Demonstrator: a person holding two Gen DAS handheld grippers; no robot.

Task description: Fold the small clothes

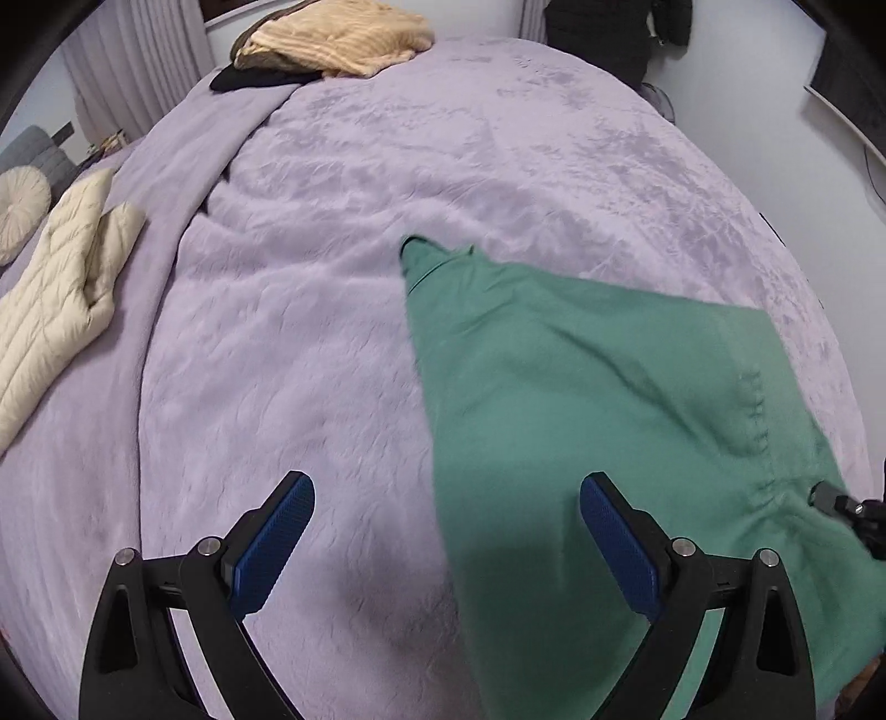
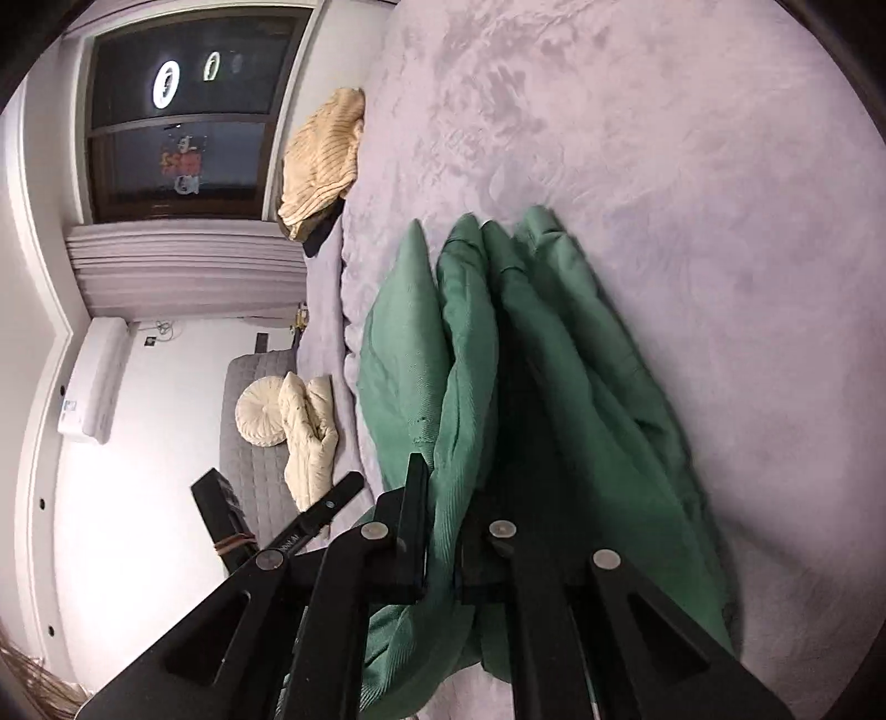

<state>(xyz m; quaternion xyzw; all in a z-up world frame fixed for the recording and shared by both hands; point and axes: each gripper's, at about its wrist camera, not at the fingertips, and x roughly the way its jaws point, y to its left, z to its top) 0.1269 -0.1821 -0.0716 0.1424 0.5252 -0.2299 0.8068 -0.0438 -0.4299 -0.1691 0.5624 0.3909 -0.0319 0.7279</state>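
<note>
Lilac plush bedding [image 1: 343, 332] fills most of both views, its nap brushed into darker and lighter patches. On it lies the green garment [image 1: 609, 443], which in the left wrist view spreads from a pointed end near the middle of the frame down to the lower right corner, with a line of gathered stitching near its right edge. The left tongs [image 1: 447, 540] hang over the bedding at the bottom of that frame with their jaws spread wide and nothing between them; the left blue pad sits over bare bedding, the right one over the green cloth, and whether it touches cannot be told. At the right edge of the same view a bit of the other black tool shows against the cloth. In the right wrist view the right tongs [image 2: 443, 531] are closed tight on a bunched fold of the garment [image 2: 470, 354], which runs in long ridges from the jaws at the bottom centre up toward the middle of the frame. A tan knitted top [image 1: 338, 41] lies on dark clothes at the top of the left view, and a cream quilted jacket [image 1: 50, 310] lies at the left edge beside a round cushion [image 1: 19, 207]. A dark window [image 2: 177, 116] and a wall air conditioner [image 2: 97, 382] sit at the left of the right view.
</note>
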